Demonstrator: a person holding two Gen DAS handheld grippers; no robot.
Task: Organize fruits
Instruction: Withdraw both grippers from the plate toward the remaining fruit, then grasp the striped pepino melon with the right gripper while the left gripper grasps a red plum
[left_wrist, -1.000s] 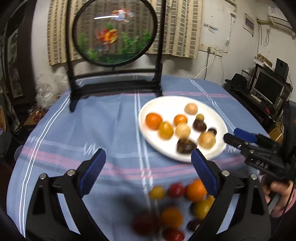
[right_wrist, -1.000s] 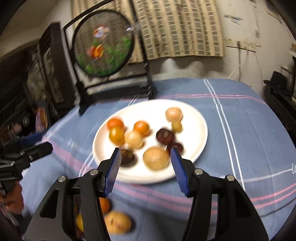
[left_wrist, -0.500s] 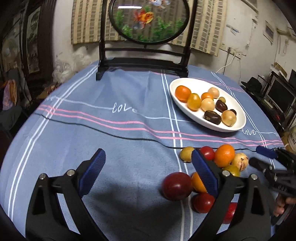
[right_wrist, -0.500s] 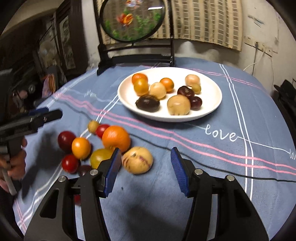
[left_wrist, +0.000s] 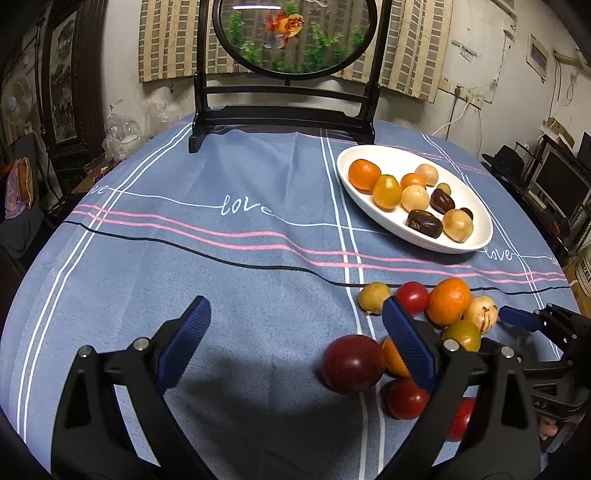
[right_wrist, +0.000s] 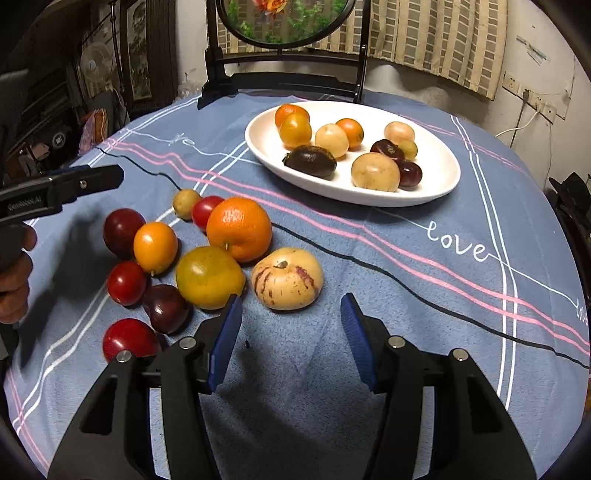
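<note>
A white oval plate (right_wrist: 439, 184) holds several fruits; it also shows in the left wrist view (left_wrist: 480, 240). Several loose fruits lie on the blue tablecloth: a large orange (right_wrist: 239, 228), a pale striped fruit (right_wrist: 287, 278), a yellow-green fruit (right_wrist: 209, 277), a dark red plum (left_wrist: 352, 363). My right gripper (right_wrist: 291, 339) is open and empty, just in front of the striped fruit. My left gripper (left_wrist: 295, 336) is open and empty, left of the plum; its right finger (left_wrist: 406, 343) hides part of the pile.
A round goldfish screen on a black stand (left_wrist: 284, 110) stands at the table's far edge. The tablecloth (left_wrist: 221, 240) drops off at the round table's edge. Desks with monitors (left_wrist: 557, 181) stand at the right.
Both grippers have pulled back from the plate and dropped low toward the loose fruit pile. The right gripper has come close behind the striped fruit. Both stay open.
</note>
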